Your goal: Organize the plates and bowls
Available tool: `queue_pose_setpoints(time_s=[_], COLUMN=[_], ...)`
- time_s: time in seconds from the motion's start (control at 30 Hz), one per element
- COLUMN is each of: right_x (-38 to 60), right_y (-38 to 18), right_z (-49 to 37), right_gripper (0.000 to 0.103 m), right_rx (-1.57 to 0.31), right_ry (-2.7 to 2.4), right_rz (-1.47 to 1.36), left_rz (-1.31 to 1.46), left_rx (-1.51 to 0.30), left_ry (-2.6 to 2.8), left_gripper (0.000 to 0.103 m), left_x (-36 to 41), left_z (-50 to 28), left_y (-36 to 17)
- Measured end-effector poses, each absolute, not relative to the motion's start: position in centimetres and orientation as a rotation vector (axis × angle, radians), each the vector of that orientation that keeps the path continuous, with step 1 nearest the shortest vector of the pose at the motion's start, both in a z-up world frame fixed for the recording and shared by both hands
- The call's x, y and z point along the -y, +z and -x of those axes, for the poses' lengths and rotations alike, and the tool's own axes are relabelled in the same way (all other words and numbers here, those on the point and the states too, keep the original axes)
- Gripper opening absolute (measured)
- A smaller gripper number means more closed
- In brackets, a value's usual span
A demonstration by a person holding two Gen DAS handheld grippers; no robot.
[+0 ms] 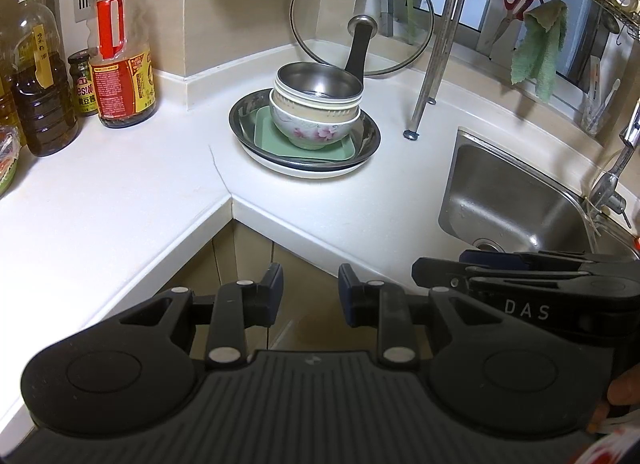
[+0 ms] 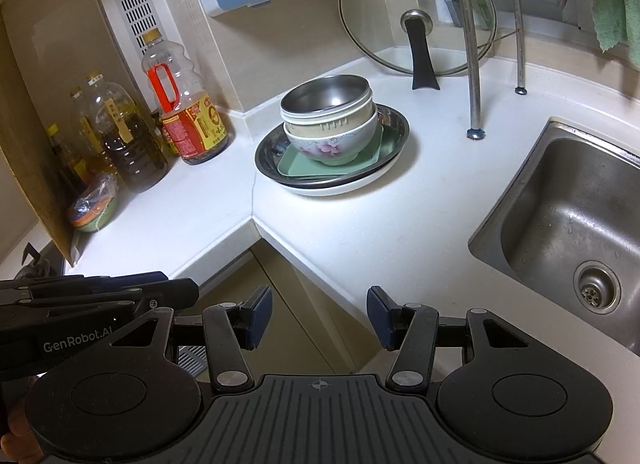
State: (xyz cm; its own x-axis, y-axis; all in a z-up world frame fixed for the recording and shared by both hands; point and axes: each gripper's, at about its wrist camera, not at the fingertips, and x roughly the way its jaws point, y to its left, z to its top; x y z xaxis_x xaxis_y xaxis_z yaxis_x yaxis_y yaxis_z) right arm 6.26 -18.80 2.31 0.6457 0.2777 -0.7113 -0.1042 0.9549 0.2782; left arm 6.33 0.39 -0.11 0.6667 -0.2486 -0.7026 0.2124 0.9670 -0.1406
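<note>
One stack of dishes stands in the counter's corner. From the bottom it is a white plate [image 1: 280, 168] [image 2: 340, 188], a steel dish [image 1: 246, 115] [image 2: 400, 123], a green square plate [image 1: 344, 149] [image 2: 296, 165], a floral bowl [image 1: 316, 132] [image 2: 332, 148], a beige bowl [image 1: 308, 107] [image 2: 320, 128] and a steel bowl [image 1: 320, 81] [image 2: 324, 93]. My left gripper [image 1: 310, 296] hovers off the counter's front edge, well short of the stack, open with a narrow empty gap. My right gripper [image 2: 319, 316] is beside it, open wider and also empty.
Oil and sauce bottles [image 1: 120, 63] [image 2: 188, 111] line the left wall. A glass lid [image 1: 362, 15] [image 2: 416, 11] leans behind the stack, next to steel rack legs [image 1: 428, 75] [image 2: 472, 63]. A steel sink [image 1: 512, 199] [image 2: 568, 223] lies right. A green cloth [image 1: 540, 47] hangs above.
</note>
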Motion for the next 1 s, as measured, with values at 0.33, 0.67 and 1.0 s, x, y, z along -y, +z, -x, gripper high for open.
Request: queue_pose_setpoints(time_s=[0.33,0.67,1.0], right_x=[18.81,18.83,18.86], right_y=[2.49,2.46,2.59], right_z=[-6.04,-6.07,-6.1], right_gripper=[0.053,0.053,0.053], right_rx=[-0.842,-0.842,-0.842], right_ry=[0.219,0.22,0.221], right_rz=[-0.22,-0.221,-0.222], left_rz=[0.048,0.048,0.047], left_rx=[-0.8,-0.8,-0.798], left_ry=[-0.26,-0.26,-0.259], left_gripper=[0.026,0.026,0.026], left_x=[-0.41,-0.44,-0.41], left_z=[-6.4,-6.38,-6.46], left_y=[-0.14,-0.1,-0.09])
